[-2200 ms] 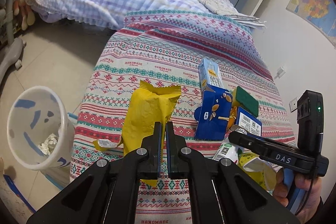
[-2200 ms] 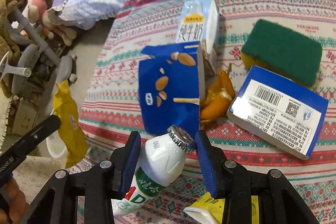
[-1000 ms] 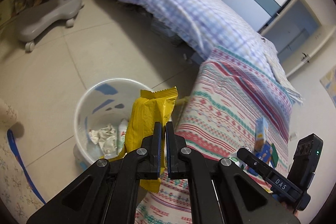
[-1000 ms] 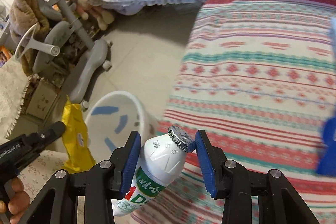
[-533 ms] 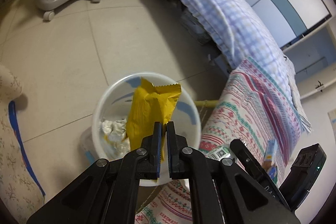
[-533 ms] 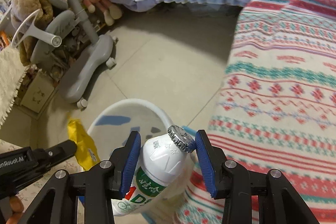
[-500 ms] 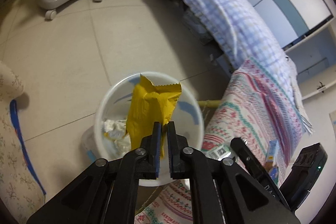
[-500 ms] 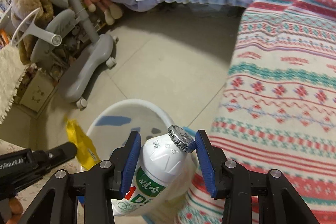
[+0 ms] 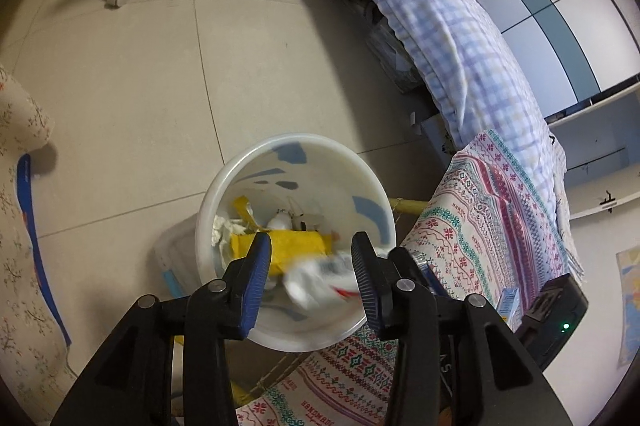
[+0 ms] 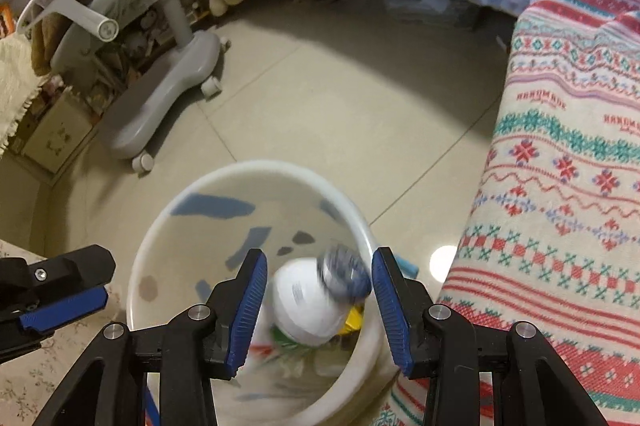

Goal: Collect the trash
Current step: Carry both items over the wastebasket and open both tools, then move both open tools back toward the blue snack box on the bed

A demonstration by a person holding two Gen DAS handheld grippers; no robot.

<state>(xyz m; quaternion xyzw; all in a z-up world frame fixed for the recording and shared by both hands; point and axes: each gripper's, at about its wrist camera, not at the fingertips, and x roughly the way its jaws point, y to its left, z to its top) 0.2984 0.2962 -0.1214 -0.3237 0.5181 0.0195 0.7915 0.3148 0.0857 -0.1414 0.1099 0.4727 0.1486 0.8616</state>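
Note:
A white trash bin (image 9: pixel 288 146) with blue patches stands on the tiled floor beside the bed. Both grippers hover right over it. My left gripper (image 9: pixel 310 276) is open, and the yellow snack wrapper (image 9: pixel 294 246) lies inside the bin among white crumpled paper (image 9: pixel 224 228). My right gripper (image 10: pixel 318 300) is open too; the white drink bottle (image 10: pixel 308 306) is blurred, falling between its fingers into the bin (image 10: pixel 192 190). The bottle (image 9: pixel 320 280) also shows blurred in the left wrist view. The left gripper's finger (image 10: pixel 60 300) appears at the left edge of the right wrist view.
The bed with the patterned red, green and white cover (image 10: pixel 568 154) rises to the right of the bin. A grey wheeled chair base (image 10: pixel 160 98) stands on the floor behind. A checked blue quilt (image 9: pixel 440 18) lies further back. A floral cloth (image 9: pixel 20 226) is at left.
Both grippers opened over the bin. The yellow wrapper dropped from the left gripper into the bin, and the bottle left the right gripper's grasp and is falling.

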